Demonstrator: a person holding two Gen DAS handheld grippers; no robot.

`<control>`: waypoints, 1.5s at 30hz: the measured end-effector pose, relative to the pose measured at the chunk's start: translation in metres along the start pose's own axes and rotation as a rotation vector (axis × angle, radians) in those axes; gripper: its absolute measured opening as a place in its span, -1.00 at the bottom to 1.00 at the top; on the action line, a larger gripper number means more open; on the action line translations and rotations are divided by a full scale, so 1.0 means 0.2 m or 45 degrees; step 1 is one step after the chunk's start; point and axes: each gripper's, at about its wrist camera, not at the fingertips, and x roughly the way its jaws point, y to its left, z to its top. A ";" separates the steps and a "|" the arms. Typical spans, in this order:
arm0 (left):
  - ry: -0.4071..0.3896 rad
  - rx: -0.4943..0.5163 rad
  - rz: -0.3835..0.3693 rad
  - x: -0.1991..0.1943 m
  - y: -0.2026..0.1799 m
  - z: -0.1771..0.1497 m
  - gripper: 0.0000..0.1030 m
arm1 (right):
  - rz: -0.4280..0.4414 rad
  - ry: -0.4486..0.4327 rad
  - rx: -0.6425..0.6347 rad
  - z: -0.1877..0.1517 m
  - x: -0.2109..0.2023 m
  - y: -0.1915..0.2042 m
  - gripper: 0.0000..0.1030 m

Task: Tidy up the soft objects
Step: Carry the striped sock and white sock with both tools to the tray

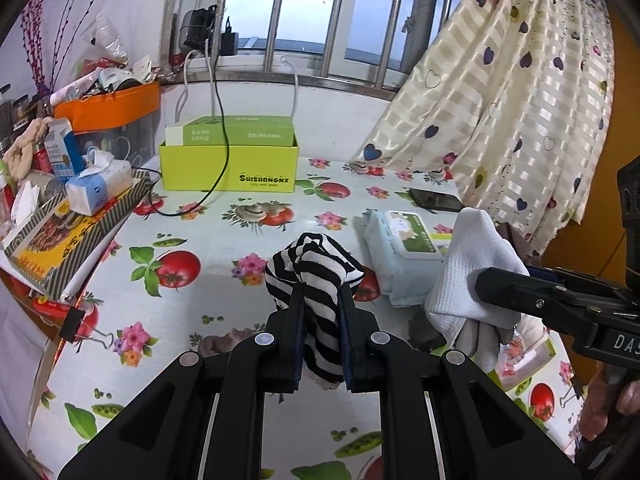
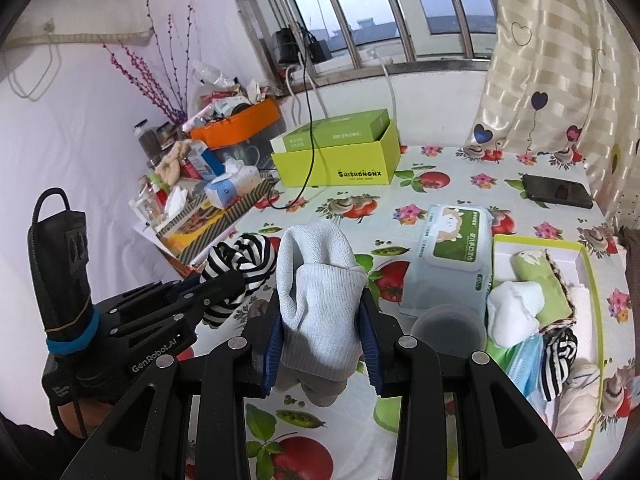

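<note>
Fruit-print table (image 2: 440, 184) — green box (image 2: 340, 164), wipes pack (image 2: 452, 256), phone (image 2: 556, 191)

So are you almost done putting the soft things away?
Partly. The tray already holds a rolled white sock and a striped one. The left gripper holds a striped sock, the right gripper a white sock; both still need putting away.

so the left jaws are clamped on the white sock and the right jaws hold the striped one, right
Swapped. The left gripper is clamped on the black-and-white striped sock, as the left wrist view shows. The right gripper holds the white sock, as the right wrist view shows.
</note>
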 end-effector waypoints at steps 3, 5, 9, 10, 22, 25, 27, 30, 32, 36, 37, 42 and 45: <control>-0.003 0.009 -0.010 -0.01 -0.03 0.00 -0.70 | -0.005 -0.009 0.003 -0.01 -0.03 -0.01 -0.35; -0.003 0.017 -0.019 -0.01 -0.05 0.00 -0.70 | -0.014 -0.015 0.005 -0.01 -0.05 -0.03 -0.35; -0.003 0.034 -0.046 -0.01 -0.11 0.01 -0.70 | -0.029 -0.029 0.012 -0.02 -0.09 -0.06 -0.35; -0.003 0.041 -0.058 -0.01 -0.13 0.01 -0.70 | -0.034 -0.033 0.015 -0.03 -0.10 -0.07 -0.35; 0.029 0.123 -0.214 0.05 -0.40 0.01 -0.70 | -0.157 -0.083 0.100 -0.09 -0.30 -0.32 -0.35; 0.038 0.146 -0.251 0.06 -0.46 0.01 -0.70 | -0.190 -0.087 0.122 -0.11 -0.35 -0.38 -0.35; 0.045 0.160 -0.276 0.08 -0.51 0.01 -0.70 | -0.214 -0.085 0.136 -0.13 -0.37 -0.43 -0.35; 0.063 0.185 -0.307 0.10 -0.58 0.00 -0.70 | -0.244 -0.074 0.150 -0.17 -0.39 -0.49 -0.35; 0.078 0.197 -0.324 0.12 -0.62 -0.01 -0.70 | -0.270 -0.056 0.157 -0.20 -0.40 -0.53 -0.35; 0.106 0.220 -0.350 0.17 -0.69 -0.03 -0.70 | -0.327 0.000 0.155 -0.28 -0.36 -0.61 -0.35; 0.110 0.224 -0.354 0.17 -0.69 -0.03 -0.70 | -0.339 0.014 0.153 -0.30 -0.35 -0.63 -0.35; 0.148 0.254 -0.384 0.22 -0.77 -0.07 -0.70 | -0.422 0.128 0.136 -0.40 -0.25 -0.72 -0.35; 0.177 0.274 -0.396 0.26 -0.81 -0.10 -0.70 | -0.439 0.169 0.141 -0.46 -0.21 -0.78 -0.35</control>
